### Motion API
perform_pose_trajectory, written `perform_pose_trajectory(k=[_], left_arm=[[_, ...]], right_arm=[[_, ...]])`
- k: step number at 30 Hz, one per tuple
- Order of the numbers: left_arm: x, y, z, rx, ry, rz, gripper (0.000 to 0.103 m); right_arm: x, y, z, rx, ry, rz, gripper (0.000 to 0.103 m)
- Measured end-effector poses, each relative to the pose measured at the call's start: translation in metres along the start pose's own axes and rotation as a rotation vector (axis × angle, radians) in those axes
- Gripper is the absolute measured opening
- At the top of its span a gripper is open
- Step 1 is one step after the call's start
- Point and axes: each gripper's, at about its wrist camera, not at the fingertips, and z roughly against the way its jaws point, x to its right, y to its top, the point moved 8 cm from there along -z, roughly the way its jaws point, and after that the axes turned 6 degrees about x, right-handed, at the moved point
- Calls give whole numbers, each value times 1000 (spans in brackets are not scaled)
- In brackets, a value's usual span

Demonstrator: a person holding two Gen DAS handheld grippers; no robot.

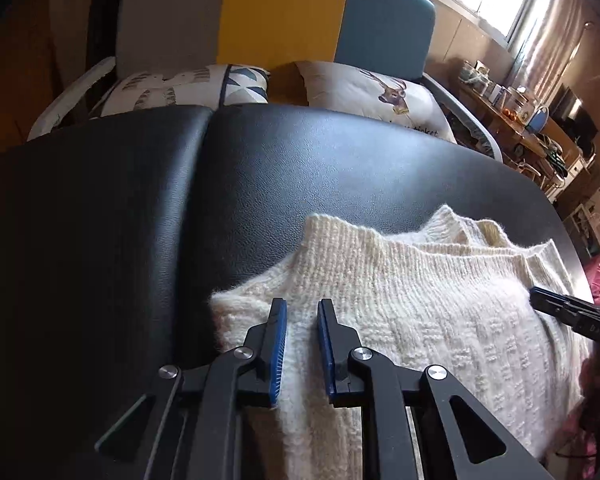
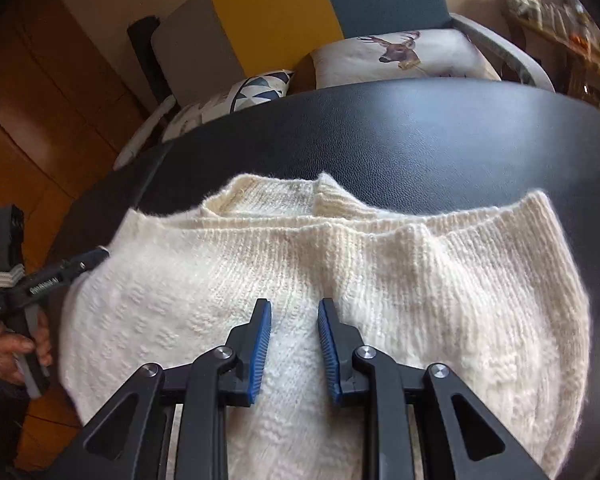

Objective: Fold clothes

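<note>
Now a cream knitted sweater [image 1: 420,300] lies folded on the black padded table [image 1: 260,168], toward its near edge. Over the sweater's left side, the left gripper [image 1: 302,312] hangs with its blue pads narrowly apart and knit showing in the gap; whether the pads pinch it cannot be told. Above the sweater's middle, the right gripper [image 2: 294,312] likewise stands narrowly parted. Beyond the table's far edge sits a deer-print cushion [image 2: 400,60].
</note>
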Motion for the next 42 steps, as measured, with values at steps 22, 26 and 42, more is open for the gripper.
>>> perform_pose_trajectory(k=[22,26,42], left_arm=[[195,-33,46,-30,-471,-268,51],[282,-50,25,-90,-553,-425,51],[361,-55,-41,-199,-565,-646,51]], right_arm=[[134,-114,159,12,276,-379,31],[146,-105,148,29,424,-446,31],[100,-94,100,-355,513,-137,34]])
